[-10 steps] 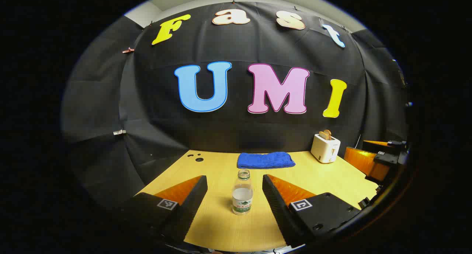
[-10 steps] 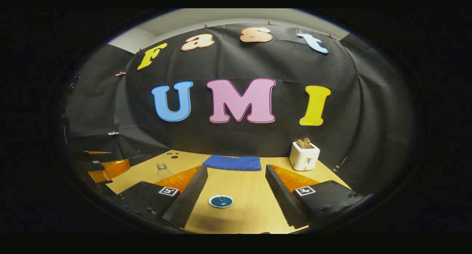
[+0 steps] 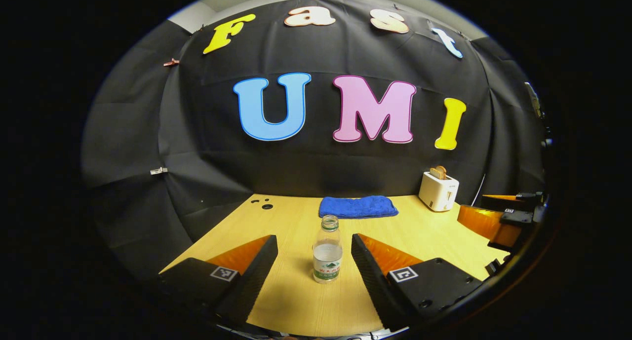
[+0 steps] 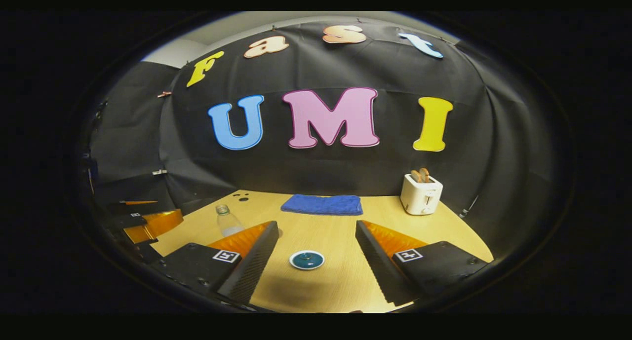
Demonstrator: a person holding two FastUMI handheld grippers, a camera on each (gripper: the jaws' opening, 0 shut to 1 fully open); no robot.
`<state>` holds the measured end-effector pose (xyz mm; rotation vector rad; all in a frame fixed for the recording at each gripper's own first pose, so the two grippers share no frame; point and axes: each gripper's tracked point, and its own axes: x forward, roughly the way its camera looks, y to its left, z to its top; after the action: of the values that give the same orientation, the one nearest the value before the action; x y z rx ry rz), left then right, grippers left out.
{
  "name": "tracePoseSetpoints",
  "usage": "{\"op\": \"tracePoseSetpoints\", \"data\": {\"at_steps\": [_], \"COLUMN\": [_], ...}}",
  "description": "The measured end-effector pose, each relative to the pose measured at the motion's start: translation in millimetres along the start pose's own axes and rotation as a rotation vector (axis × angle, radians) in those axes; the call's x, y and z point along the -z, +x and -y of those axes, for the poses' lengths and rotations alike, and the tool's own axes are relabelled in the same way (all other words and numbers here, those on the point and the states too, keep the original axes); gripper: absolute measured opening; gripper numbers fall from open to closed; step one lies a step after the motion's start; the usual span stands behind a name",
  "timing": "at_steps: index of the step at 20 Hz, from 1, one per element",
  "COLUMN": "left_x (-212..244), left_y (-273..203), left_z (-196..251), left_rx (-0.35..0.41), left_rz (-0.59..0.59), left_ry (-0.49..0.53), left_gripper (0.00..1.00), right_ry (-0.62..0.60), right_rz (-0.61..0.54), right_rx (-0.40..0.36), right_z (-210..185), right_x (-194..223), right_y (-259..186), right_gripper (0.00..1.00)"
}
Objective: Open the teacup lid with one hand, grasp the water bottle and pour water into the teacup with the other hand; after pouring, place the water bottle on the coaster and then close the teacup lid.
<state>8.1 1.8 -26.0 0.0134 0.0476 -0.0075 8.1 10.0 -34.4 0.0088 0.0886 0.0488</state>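
Note:
A clear water bottle (image 3: 327, 251) without a cap, partly filled, stands upright on the wooden table (image 3: 296, 300). In the left gripper view it is just ahead of my left gripper (image 3: 314, 239), which is open with its fingers on either side and not touching it. A teal lidded teacup (image 4: 306, 260) sits low on the table between the spread fingers of my open right gripper (image 4: 316, 225), seen from above, its lid on. In the right gripper view the bottle (image 4: 228, 221) shows at the left, with the left gripper (image 4: 148, 224) beyond it. The right gripper (image 3: 498, 221) shows at the far right of the left gripper view.
A folded blue towel (image 3: 357, 207) lies at the back of the table by the wall. A white toaster (image 3: 438, 191) holding toast stands at the back right. Small dark holes (image 3: 265, 204) mark the back left corner of the tabletop.
Both views have shifted slightly: the wall sits higher and more tabletop shows. The bottle and the teacup look a little nearer. Both grippers stay open.

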Motion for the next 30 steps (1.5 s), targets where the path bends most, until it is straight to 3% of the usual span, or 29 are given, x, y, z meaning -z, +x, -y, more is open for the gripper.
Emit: {"op": "tracePoseSetpoints", "data": {"at_steps": [8,15,19,23,26,28,30], "left_x": [14.5,73.6,98.1,132.5,148.8,159.1,160.9], "left_y": [6.1,32.3,56.2,78.2,80.7,84.1,86.4], "left_z": [4.6,-13.6,-25.6,-37.8,-32.3,-30.6,-32.8], "left_rx": [0.040,0.034,0.021,-0.042,-0.030,-0.024,-0.022], "left_rz": [-0.038,-0.129,-0.146,-0.163,-0.187,-0.198,-0.193], "left_ry": [0.013,0.047,0.009,-0.031,-0.083,-0.087,-0.076], "left_gripper": [0.95,0.95,0.96,0.95,0.92,0.96,0.95], "right_ry": [-0.035,-0.081,-0.105,-0.103,-0.103,-0.104,-0.094], "right_rz": [-0.021,-0.100,-0.120,-0.176,-0.171,-0.175,-0.190], "right_rx": [-0.030,-0.035,-0.028,-0.043,-0.019,-0.008,-0.029], "right_z": [-13.6,-12.7,-15.7,-21.0,-12.9,-9.4,-11.8], "right_x": [18.0,82.4,121.3,165.0,173.8,177.4,181.7], "right_y": [19.9,74.9,106.6,132.9,142.8,146.8,150.1], "right_gripper": [0.98,0.98,0.98,0.98,0.98,0.98,0.92]}}
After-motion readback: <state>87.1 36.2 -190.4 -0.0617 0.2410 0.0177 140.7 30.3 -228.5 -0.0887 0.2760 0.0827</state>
